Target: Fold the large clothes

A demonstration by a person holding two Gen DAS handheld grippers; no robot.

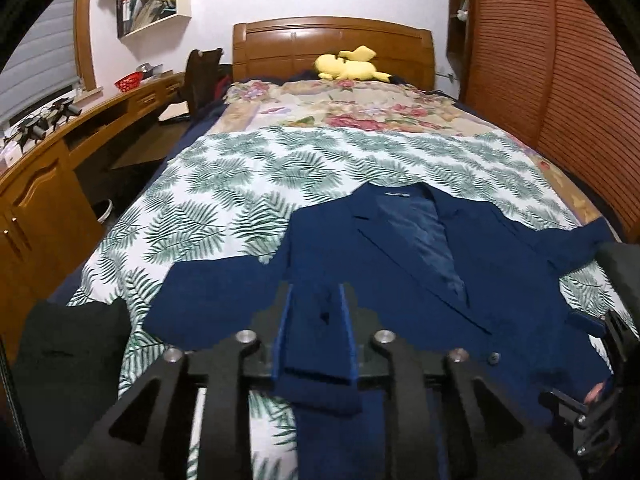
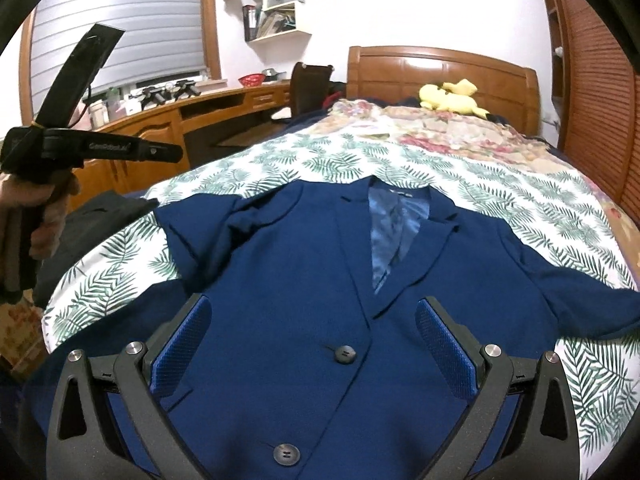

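Two grippers hover above a navy blazer [image 2: 304, 264] spread flat.

One navy jacket [image 2: 304, 280] with two buttons [image 2: 345, 354], one yellow plush toy [image 2: 448, 98], two hand-held grippers [image 2: 316, 344].

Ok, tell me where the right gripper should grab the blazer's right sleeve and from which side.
Take the sleeve at its loose outer end, probably coming from the bed's right edge. It lies spread flat, away from the blazer body on the leaf sheet, so that end is the free part to lift inward. The right gripper hovers open above the buttons.
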